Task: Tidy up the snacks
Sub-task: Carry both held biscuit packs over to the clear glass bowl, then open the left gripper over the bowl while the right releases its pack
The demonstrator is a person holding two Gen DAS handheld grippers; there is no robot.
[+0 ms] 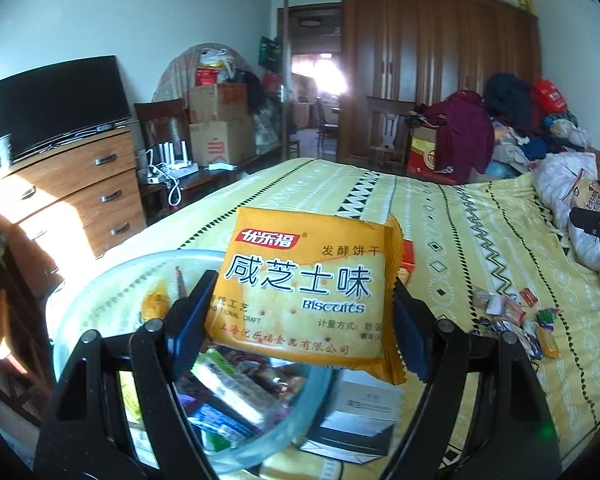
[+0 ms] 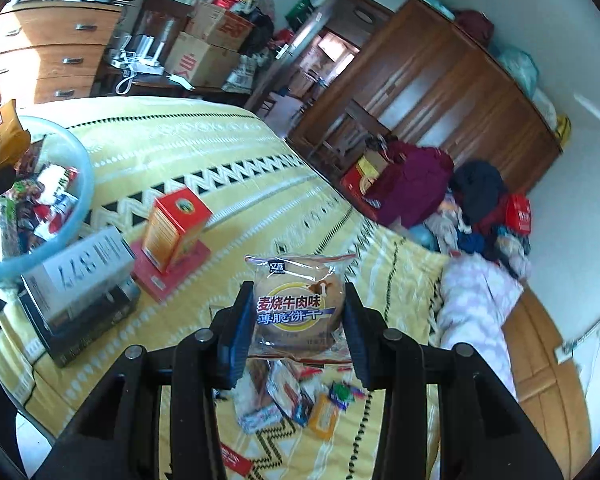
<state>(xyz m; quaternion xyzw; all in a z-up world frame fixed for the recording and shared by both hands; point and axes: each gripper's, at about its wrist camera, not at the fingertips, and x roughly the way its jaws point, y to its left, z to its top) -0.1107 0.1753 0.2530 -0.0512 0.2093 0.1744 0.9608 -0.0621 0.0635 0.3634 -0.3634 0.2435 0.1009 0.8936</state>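
My left gripper (image 1: 300, 320) is shut on a square orange biscuit packet (image 1: 312, 292), held up above the near rim of a clear bowl (image 1: 112, 280) that holds several wrapped snacks. In the right wrist view the same bowl (image 2: 82, 184) sits at the far left, with the orange packet (image 2: 0, 136) over it. My right gripper (image 2: 296, 316) is shut on a clear round cracker packet (image 2: 296, 304), lifted over the bed. Below it a small heap of loose snacks (image 2: 296, 400) lies on the yellow bedspread (image 2: 228, 148); the left wrist view shows this heap (image 1: 516, 320) at the right.
A white and black box stack (image 2: 80, 276) lies beside the bowl, with an orange carton on a red box (image 2: 176, 224) next to it. A pale quilt (image 2: 476, 304) lies at the bed's right. A drawer chest with a TV (image 1: 60, 168), cardboard boxes and a wardrobe (image 1: 440, 64) surround the bed.
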